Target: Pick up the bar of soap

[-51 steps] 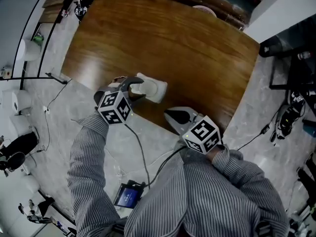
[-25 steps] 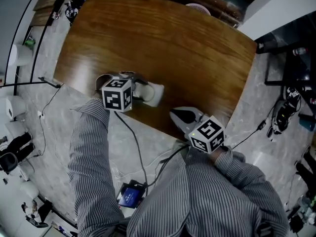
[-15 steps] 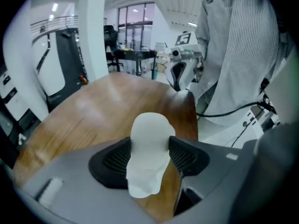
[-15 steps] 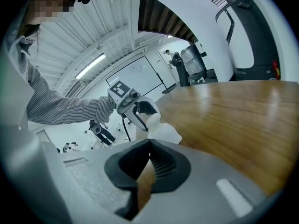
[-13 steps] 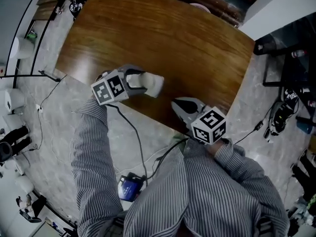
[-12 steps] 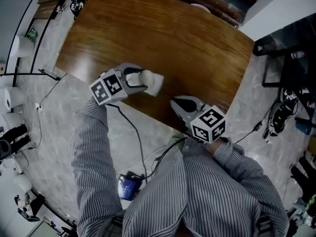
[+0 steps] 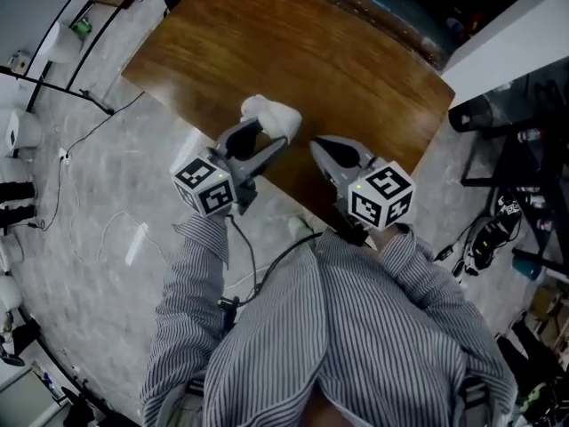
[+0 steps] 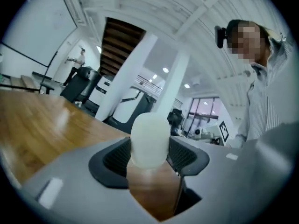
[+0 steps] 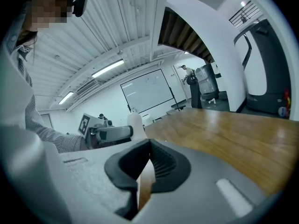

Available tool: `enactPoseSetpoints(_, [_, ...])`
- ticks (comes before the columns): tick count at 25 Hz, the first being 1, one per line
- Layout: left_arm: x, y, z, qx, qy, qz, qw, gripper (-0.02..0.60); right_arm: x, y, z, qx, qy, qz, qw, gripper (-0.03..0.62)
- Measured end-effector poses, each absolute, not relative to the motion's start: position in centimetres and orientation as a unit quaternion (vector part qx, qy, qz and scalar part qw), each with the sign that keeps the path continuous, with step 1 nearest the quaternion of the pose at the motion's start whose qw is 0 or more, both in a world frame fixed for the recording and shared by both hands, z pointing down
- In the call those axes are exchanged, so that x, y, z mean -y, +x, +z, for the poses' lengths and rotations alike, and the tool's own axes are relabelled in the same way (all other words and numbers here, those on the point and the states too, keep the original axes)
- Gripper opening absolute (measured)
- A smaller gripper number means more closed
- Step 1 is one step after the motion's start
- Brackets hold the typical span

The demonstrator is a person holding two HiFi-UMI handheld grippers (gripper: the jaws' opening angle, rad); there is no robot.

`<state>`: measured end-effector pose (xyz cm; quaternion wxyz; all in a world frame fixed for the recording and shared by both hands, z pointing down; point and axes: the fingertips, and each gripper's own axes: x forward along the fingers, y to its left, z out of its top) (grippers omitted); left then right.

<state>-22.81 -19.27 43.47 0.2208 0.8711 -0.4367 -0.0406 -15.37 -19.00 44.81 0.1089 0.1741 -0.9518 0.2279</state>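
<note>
The white bar of soap (image 7: 272, 116) is clamped between the jaws of my left gripper (image 7: 267, 136) and held up off the brown wooden table (image 7: 338, 60). In the left gripper view the soap (image 8: 149, 138) stands on end between the two dark pads (image 8: 187, 156), and my left gripper (image 8: 148, 157) is shut on it. My right gripper (image 7: 327, 154) hovers just to the right over the table's near edge, jaws together with nothing in them. In the right gripper view, past the shut right gripper (image 9: 148, 164), the soap (image 9: 135, 126) shows at the left gripper's tip.
The table's near edge runs diagonally under both grippers, with grey marbled floor (image 7: 107, 203) below it. Cables (image 7: 107, 123) trail over the floor at the left. Dark equipment and stands (image 7: 507, 194) sit at the right.
My left gripper has lifted the soap off the table and carried it up and to the right, nearer the right gripper. The head view has shifted.
</note>
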Motion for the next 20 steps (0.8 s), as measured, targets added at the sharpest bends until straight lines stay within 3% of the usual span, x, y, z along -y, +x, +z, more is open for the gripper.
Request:
enactPoseSetpoints(9, [13.3, -22.7, 41.9, 0.523, 0.797, -0.181, 0.243, 0.268, 15.1, -16.3, 43.8, 0.953, 0.172, 0.224, 0.109, 0.002])
enactPoseSetpoints(20, [11.1, -21.6, 43.0, 0.532, 0.792, -0.167, 0.250, 0.268, 13.1, -16.5, 44.2, 0.955, 0.160, 0.214, 0.126, 0.002])
